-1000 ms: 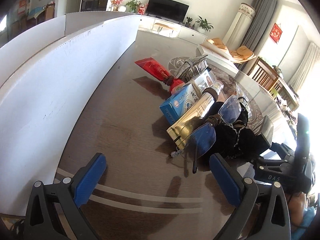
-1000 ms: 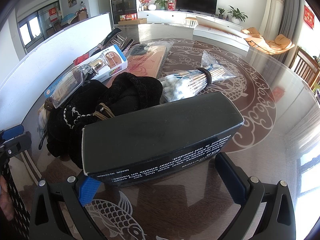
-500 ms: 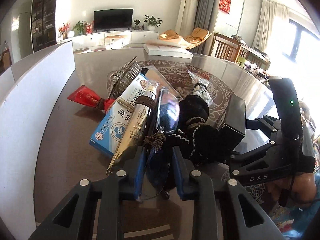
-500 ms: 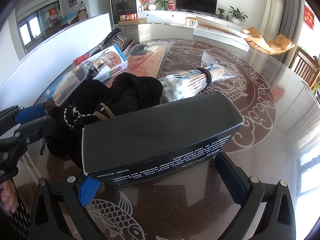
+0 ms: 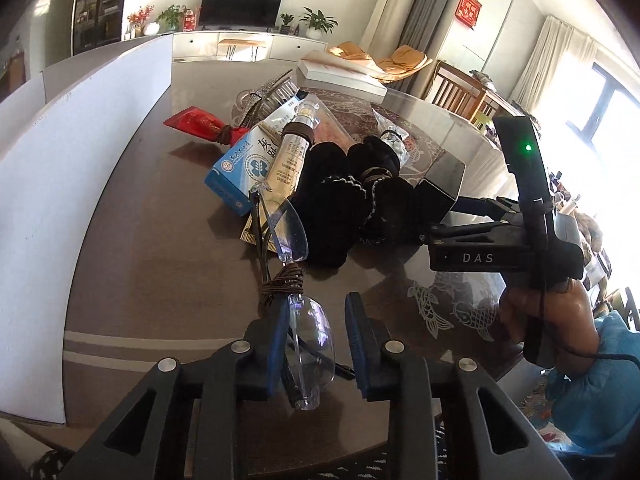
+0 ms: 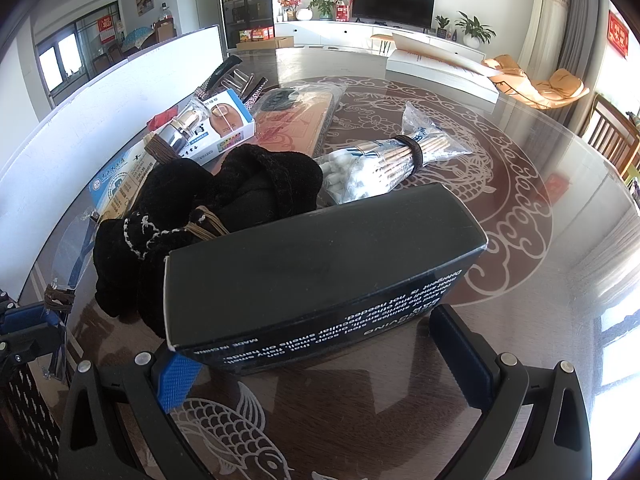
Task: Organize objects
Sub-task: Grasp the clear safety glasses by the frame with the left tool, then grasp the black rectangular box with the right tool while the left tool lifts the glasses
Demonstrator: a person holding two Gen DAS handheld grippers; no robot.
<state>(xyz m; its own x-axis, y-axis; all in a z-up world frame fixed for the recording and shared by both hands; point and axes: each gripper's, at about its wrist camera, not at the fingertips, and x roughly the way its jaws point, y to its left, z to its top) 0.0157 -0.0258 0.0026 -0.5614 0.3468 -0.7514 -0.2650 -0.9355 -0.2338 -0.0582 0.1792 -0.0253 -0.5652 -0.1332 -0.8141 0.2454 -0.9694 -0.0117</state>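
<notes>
Now the left gripper (image 5: 318,350), jaws just eased slightly apart, straddles a lens of the glasses (image 5: 310,354) beside the black cloth (image 5: 340,208); right gripper (image 6: 320,368) clamps the black box (image 6: 320,276).

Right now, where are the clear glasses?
In the left wrist view the clear glasses lie at centre bottom: one lens sits between the left tool's blue pads, the other by the black gloves and the gold tube.

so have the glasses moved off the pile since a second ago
Yes. The glasses have come away from the gold tube and blue box towards the table's near edge; one lens sits between the left gripper jaws, which have just been opening.
</notes>
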